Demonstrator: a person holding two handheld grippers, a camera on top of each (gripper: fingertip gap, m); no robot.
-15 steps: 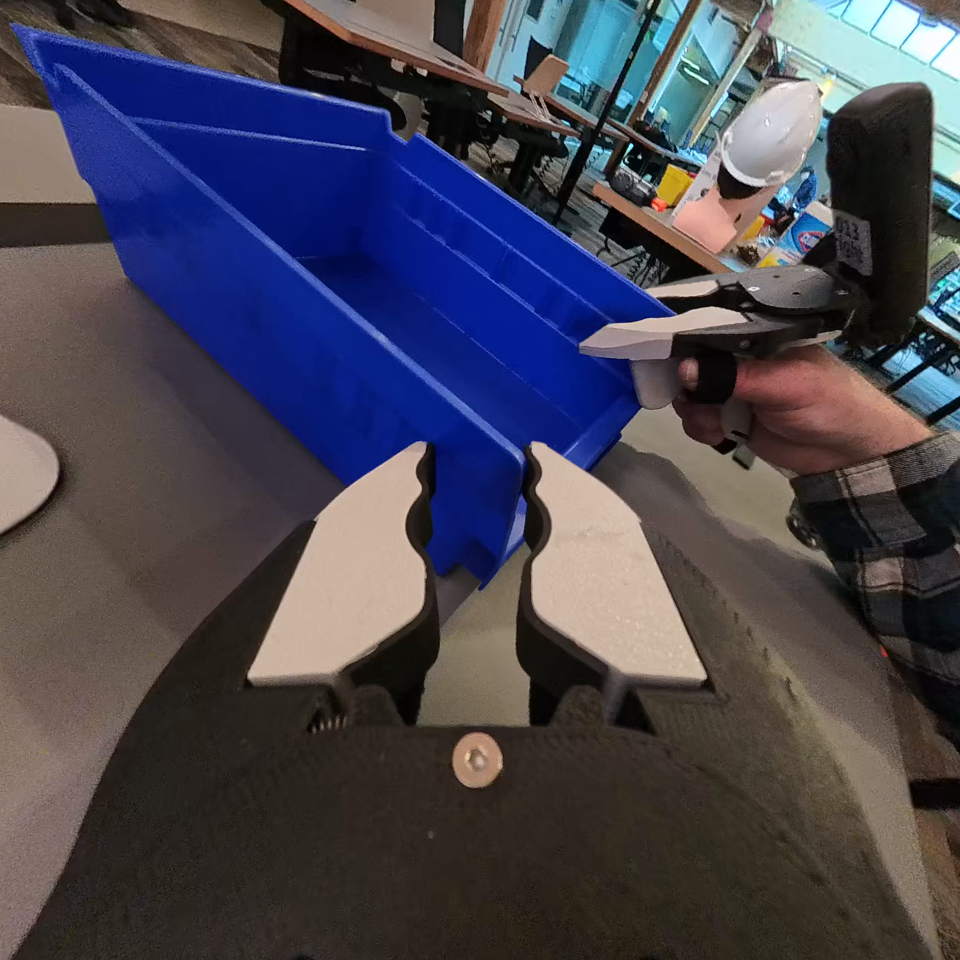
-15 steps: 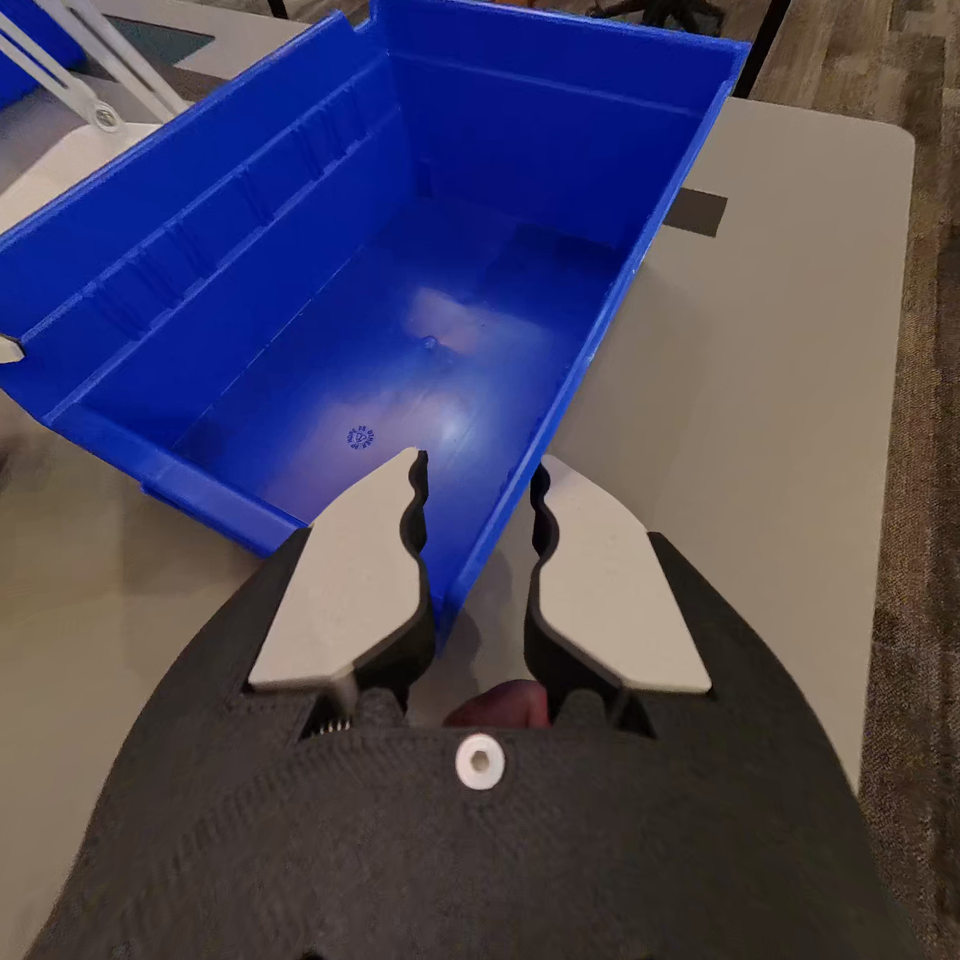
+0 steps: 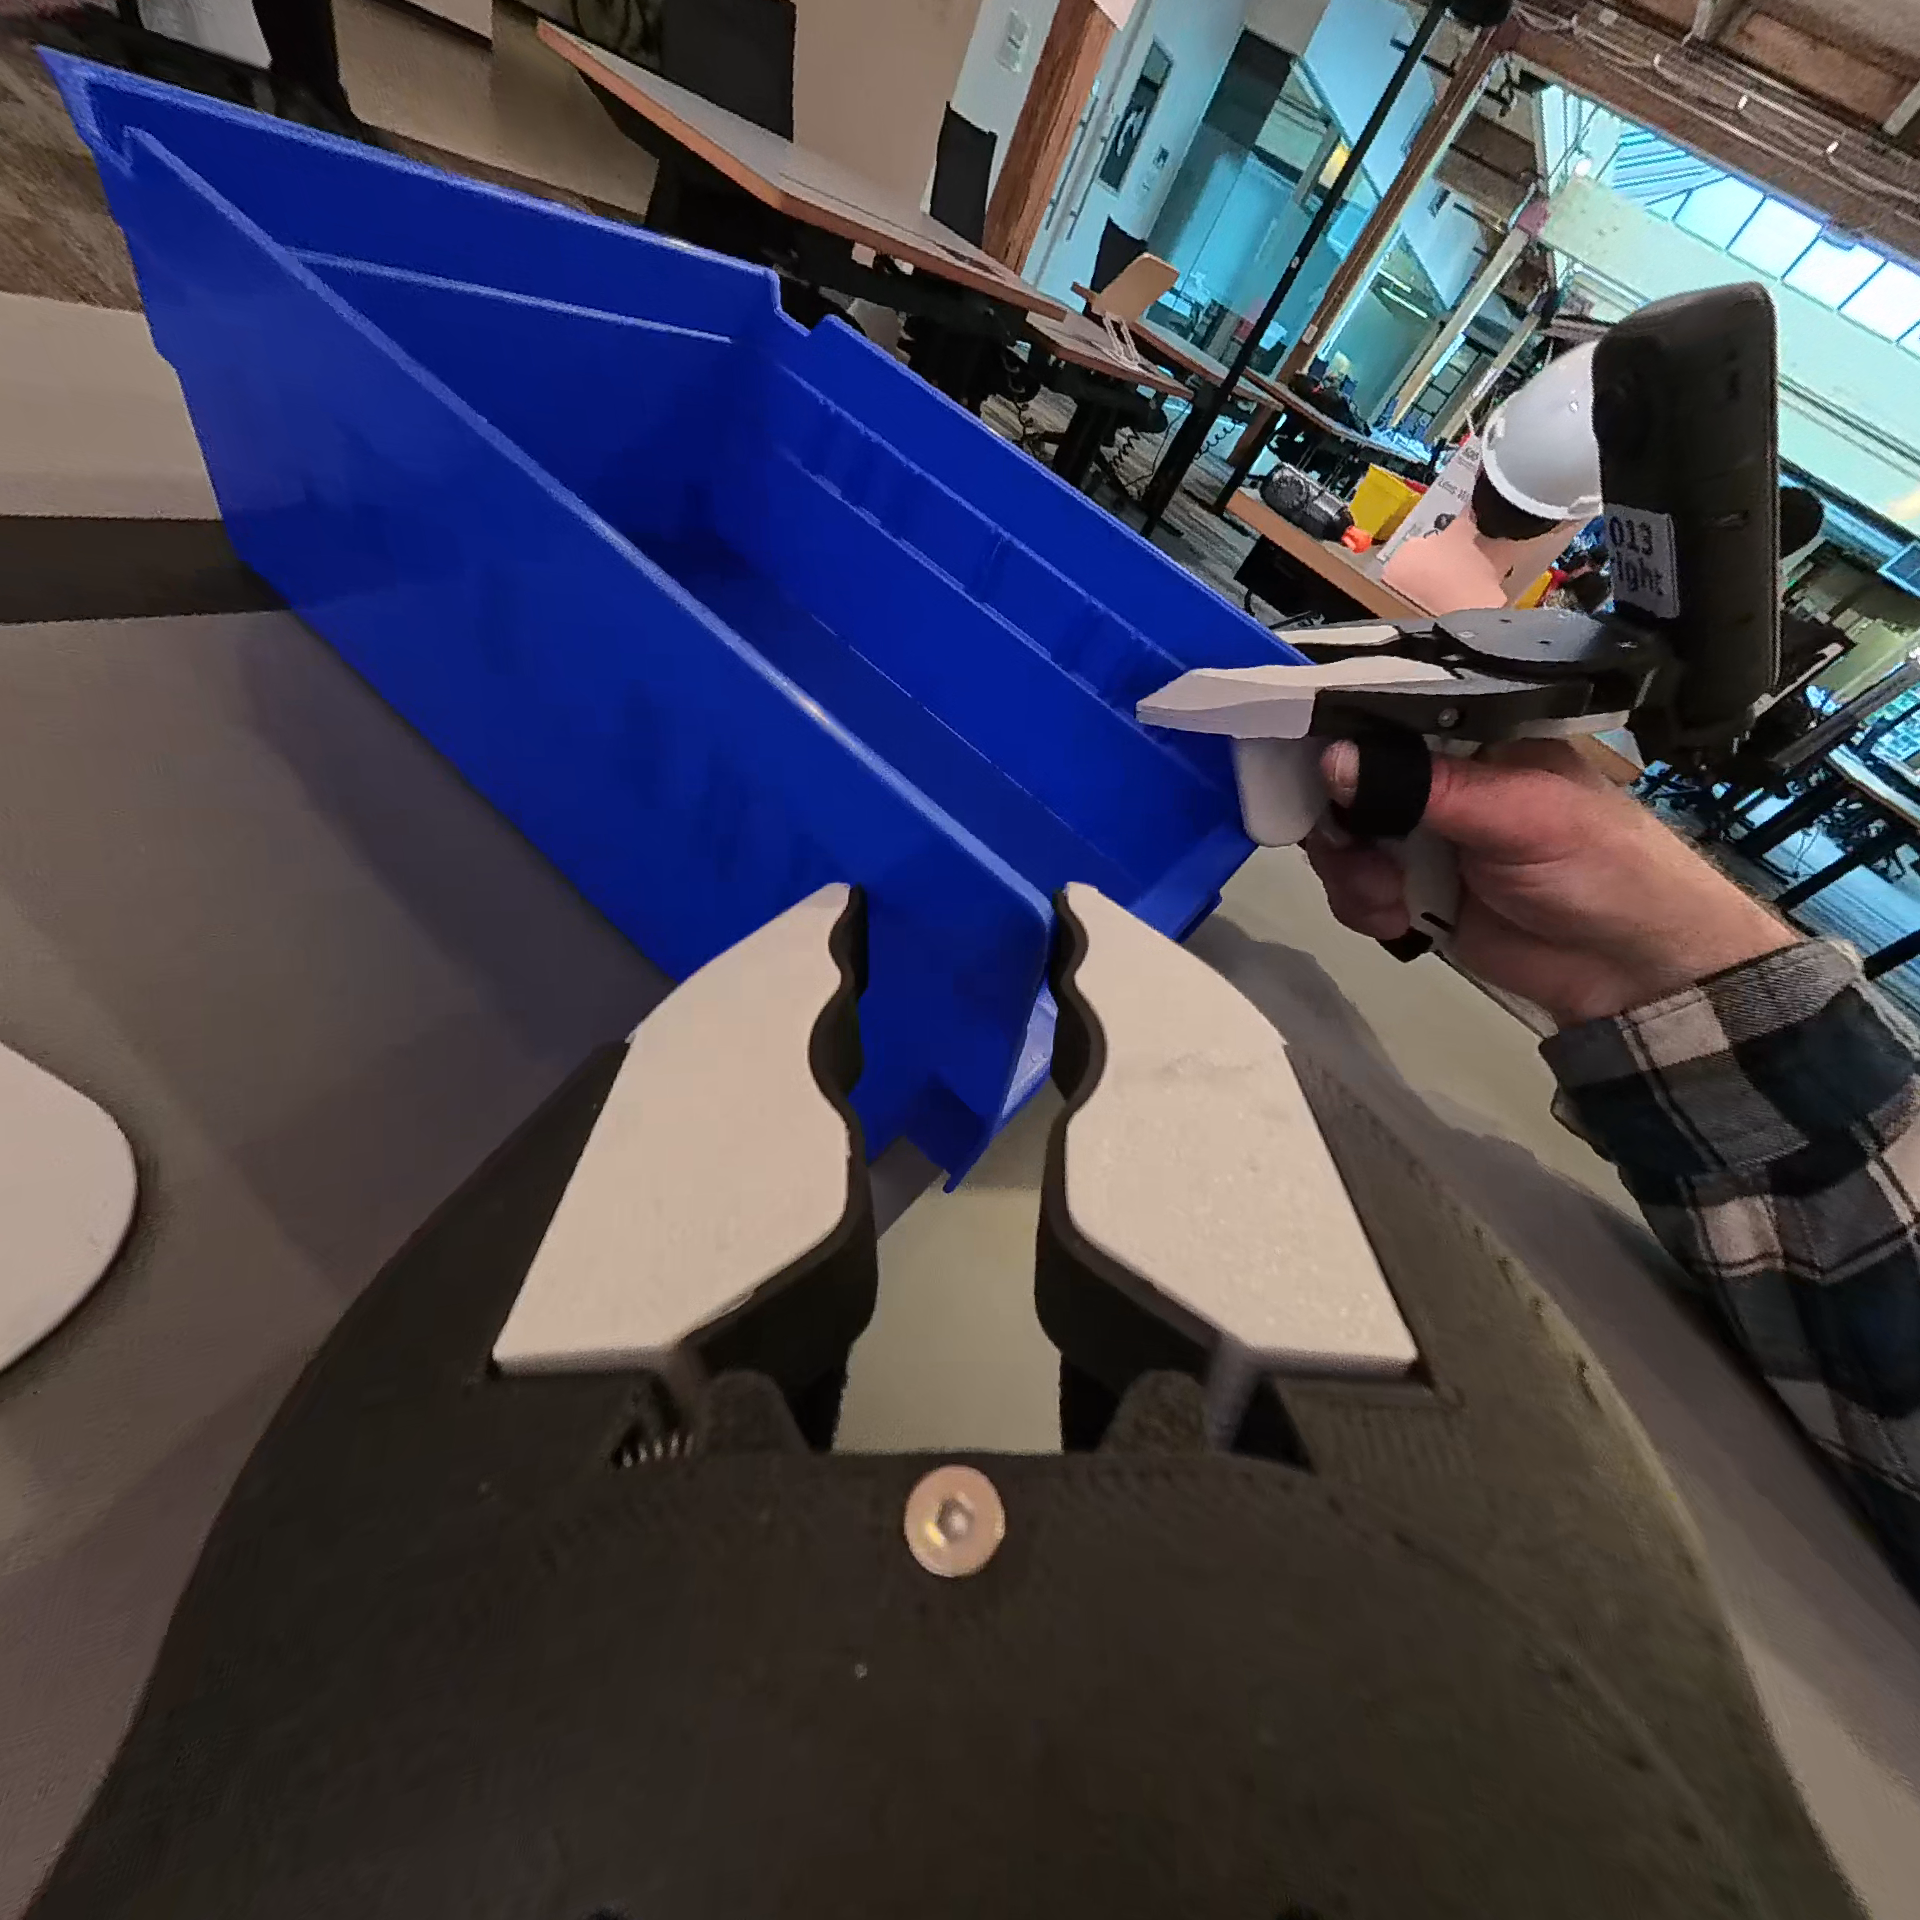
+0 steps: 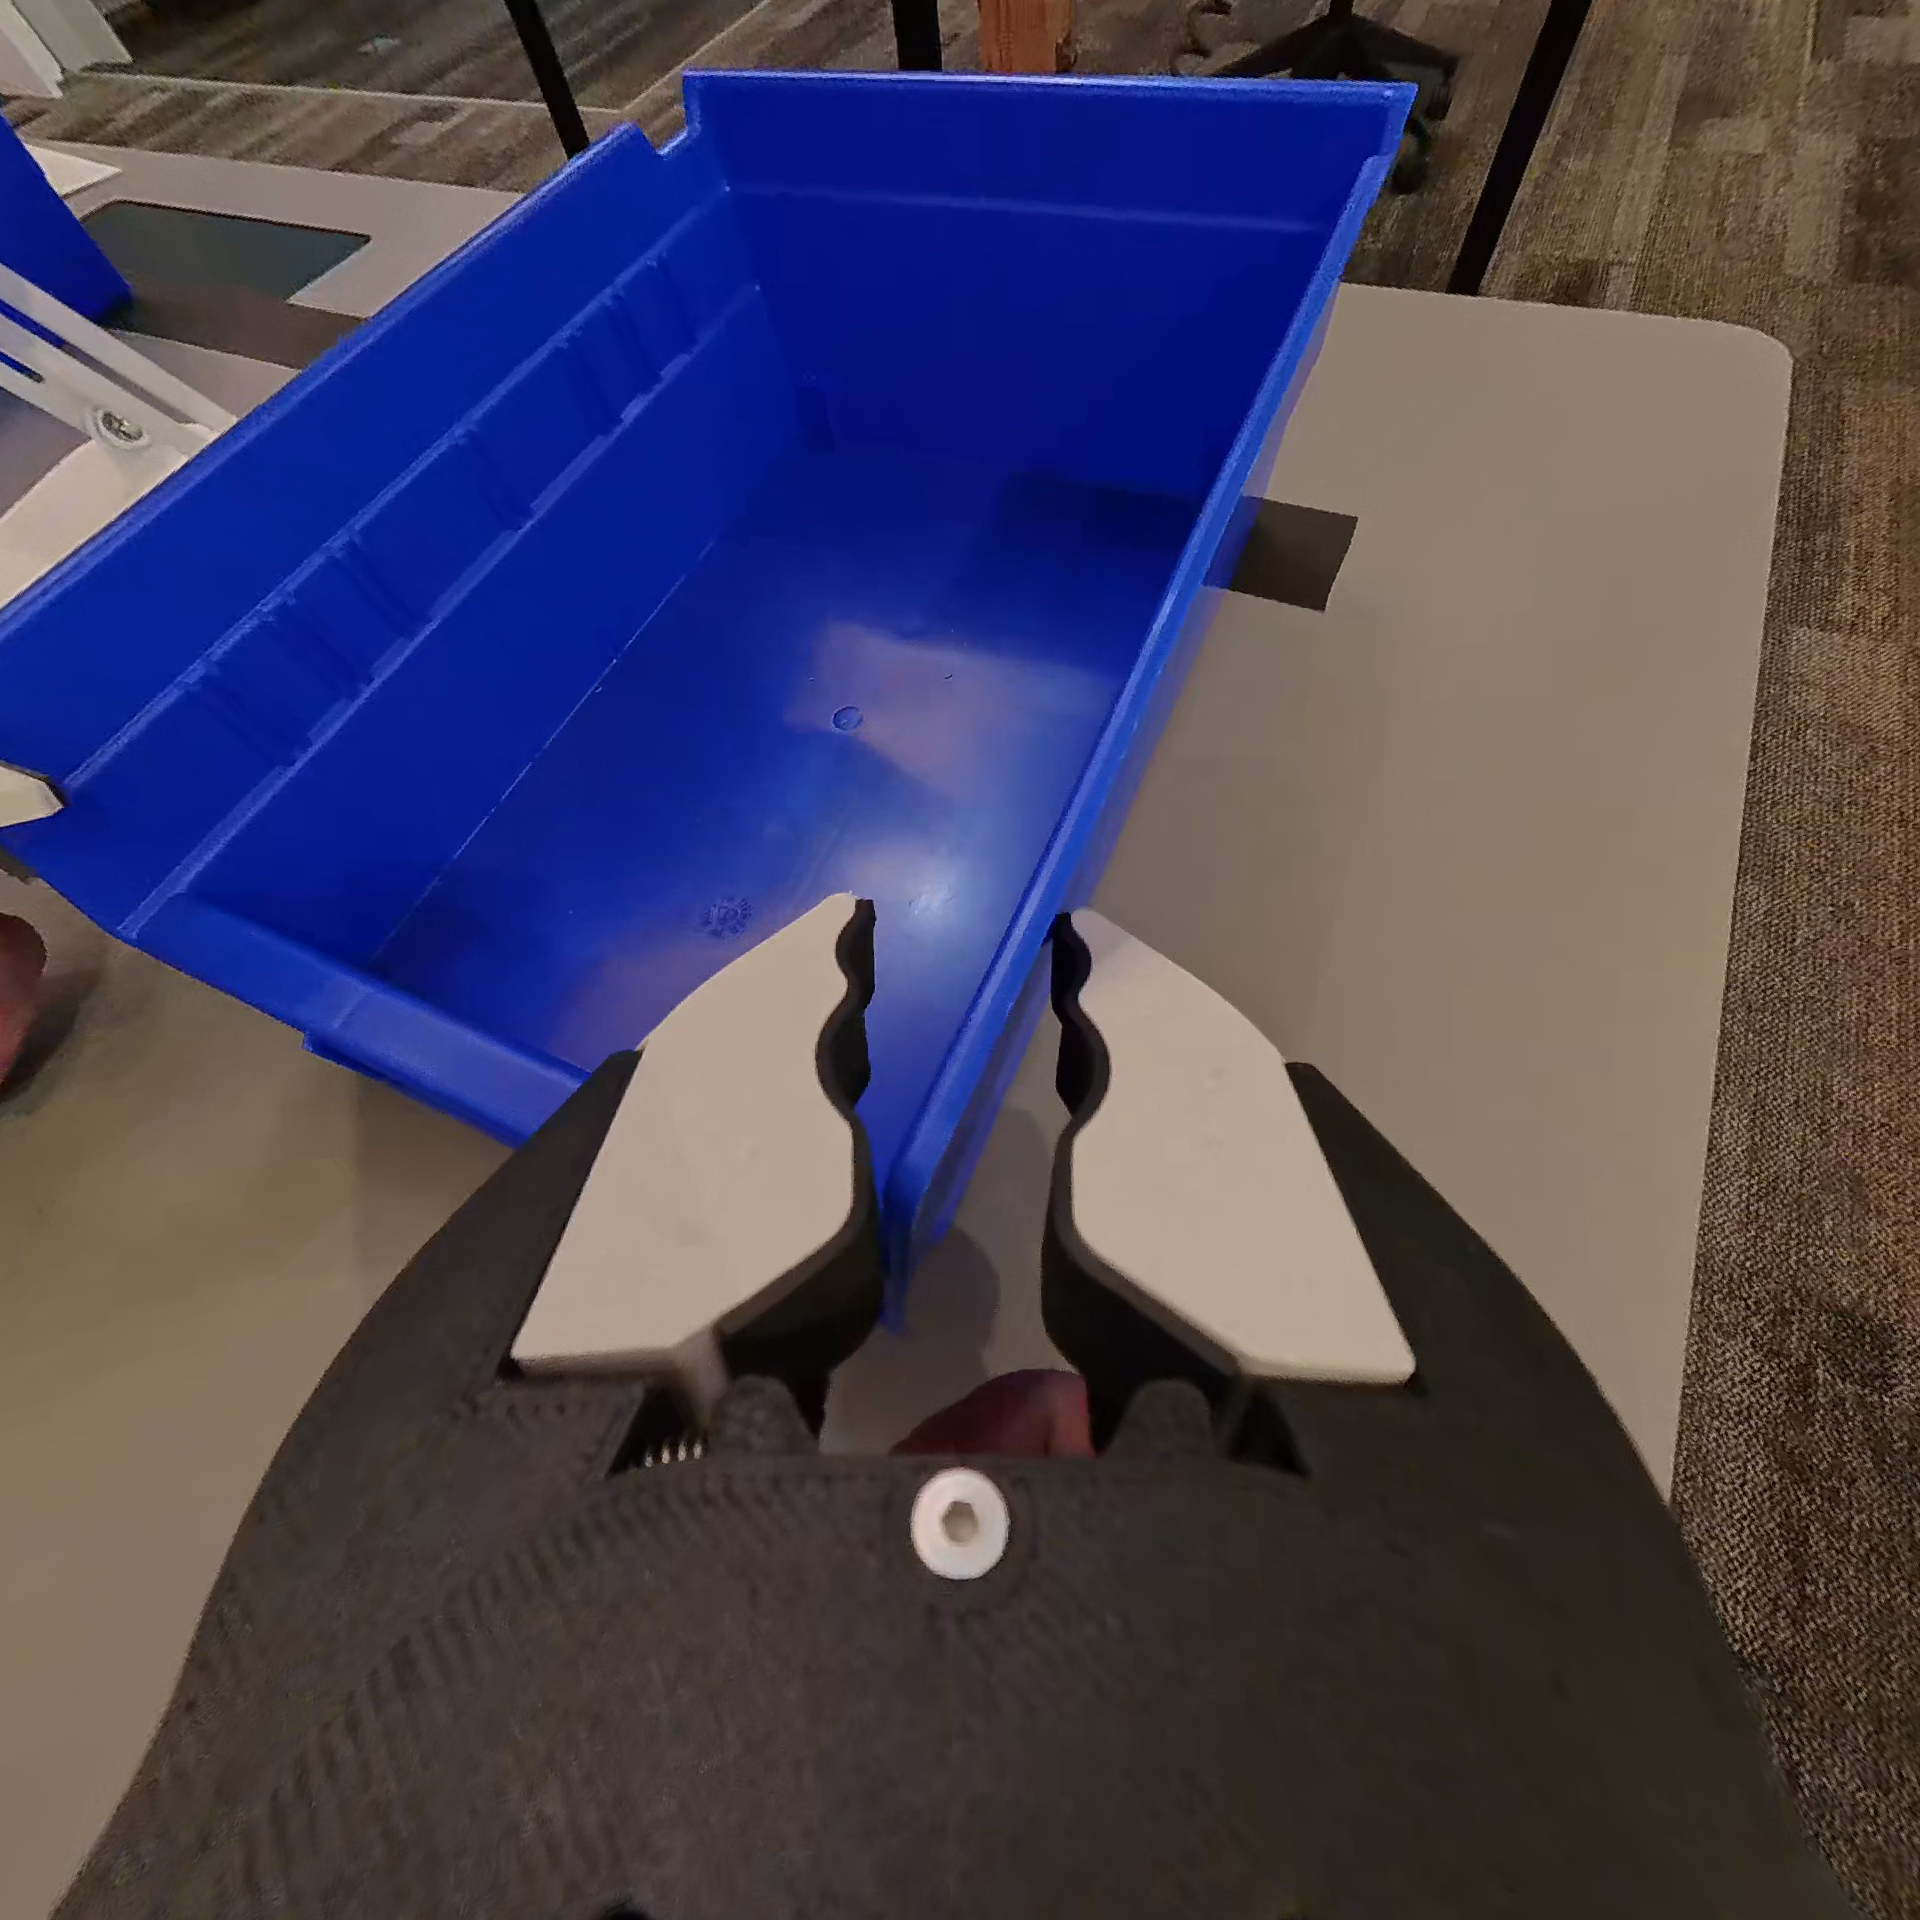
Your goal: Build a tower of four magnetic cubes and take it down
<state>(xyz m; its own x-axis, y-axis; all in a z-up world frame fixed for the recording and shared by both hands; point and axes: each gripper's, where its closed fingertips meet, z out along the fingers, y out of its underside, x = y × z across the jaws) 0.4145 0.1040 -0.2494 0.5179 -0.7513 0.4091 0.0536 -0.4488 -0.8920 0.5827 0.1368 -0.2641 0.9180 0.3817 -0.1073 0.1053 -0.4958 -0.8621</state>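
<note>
On a grey table [image 3: 260,831], a long blue bin [image 3: 582,644], open top up, its low front end toward the near edge and its tall back wall toward the far edge. Stands slightly in from the table's right edge, with a black tape strip [image 4: 1294,551] poking out from under its right wall toward that edge.

Left gripper [image 3: 951,914] – released, fingers spread, astride the front end of the bin's left side wall. Cannot tell whether either pad touches the plastic.

Right gripper [image 4: 961,920] – likewise released, astride the front end of the right side wall, one finger inside the bin, the other outside over the table. Leaves a visible gap between the outer finger and the wall. Seen from the left wrist view as held level at the bin's front right corner by a hand [image 3: 1538,873] in a plaid sleeve [image 3: 1766,1143].

Magnetic cubes: not to be seen in either view; only the glossy blue floor shows inside the bin.

At the table's left edge, part of a pale rounded plate [image 3: 52,1195]. Beyond the table, other desks and a white hard hat [image 3: 1538,447].
</note>
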